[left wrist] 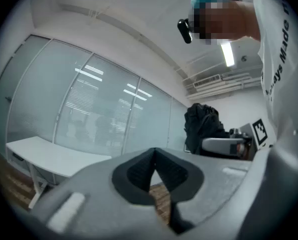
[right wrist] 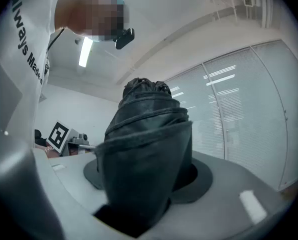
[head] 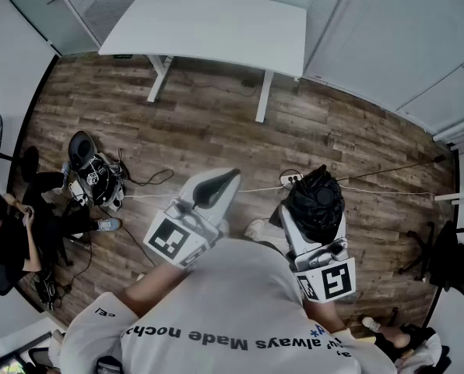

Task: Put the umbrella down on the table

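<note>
Tabletop (head: 216,22): bare white slab, open across full width.
Floor (head: 349,131): open wood btwn person & table, straight run fwd.
Table legs (head: 264,96): two white posts under the top, wide gap btwn.
Cables (head: 388,192): thin lines across floor w/ power strip (head: 291,180), low.
Left side: seated person (head: 6,232) + gear pile (head: 96,179).
Right side: dark chair (head: 450,259), well off the fwd run.
Glass wall (left wrist: 104,114): behind table's far edge.
Right gripper (right wrist: 144,184): jaws filled by folded umbrella (right wrist: 146,134), blocks much of its view.
</note>
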`<state>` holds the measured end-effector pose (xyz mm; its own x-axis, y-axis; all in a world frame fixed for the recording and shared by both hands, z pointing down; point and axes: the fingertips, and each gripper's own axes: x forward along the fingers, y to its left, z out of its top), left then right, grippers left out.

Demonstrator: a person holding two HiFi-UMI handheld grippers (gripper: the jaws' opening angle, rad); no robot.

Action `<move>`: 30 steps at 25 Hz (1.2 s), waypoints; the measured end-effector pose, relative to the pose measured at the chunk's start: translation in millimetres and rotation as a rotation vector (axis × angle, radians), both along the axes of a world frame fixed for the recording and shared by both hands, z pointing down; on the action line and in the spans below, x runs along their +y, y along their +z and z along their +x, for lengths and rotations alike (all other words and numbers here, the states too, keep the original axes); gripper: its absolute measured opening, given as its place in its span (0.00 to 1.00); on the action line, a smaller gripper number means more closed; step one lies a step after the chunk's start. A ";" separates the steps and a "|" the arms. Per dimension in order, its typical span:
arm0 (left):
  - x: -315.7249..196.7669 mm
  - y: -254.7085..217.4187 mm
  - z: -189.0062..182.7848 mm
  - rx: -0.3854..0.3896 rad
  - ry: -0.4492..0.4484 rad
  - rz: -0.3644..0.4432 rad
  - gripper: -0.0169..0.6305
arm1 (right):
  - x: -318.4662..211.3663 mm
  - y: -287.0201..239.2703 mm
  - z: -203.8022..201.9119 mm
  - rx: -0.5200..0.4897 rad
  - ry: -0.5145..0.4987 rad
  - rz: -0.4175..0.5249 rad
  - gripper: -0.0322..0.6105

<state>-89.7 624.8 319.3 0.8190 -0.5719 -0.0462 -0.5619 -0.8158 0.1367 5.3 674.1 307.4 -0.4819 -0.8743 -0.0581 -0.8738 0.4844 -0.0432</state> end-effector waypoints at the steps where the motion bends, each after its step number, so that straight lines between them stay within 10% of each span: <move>1: -3.4 0.3 6.6 -0.001 0.001 0.001 0.03 | -2.9 -0.2 6.4 -0.009 -0.003 0.002 0.45; 15: -32.4 -1.2 99.6 0.010 -0.025 0.009 0.03 | -25.0 -1.5 97.4 -0.013 -0.027 0.000 0.45; 30: -119.5 15.7 81.1 0.007 -0.024 -0.021 0.03 | -118.3 14.3 70.1 -0.024 -0.047 -0.040 0.45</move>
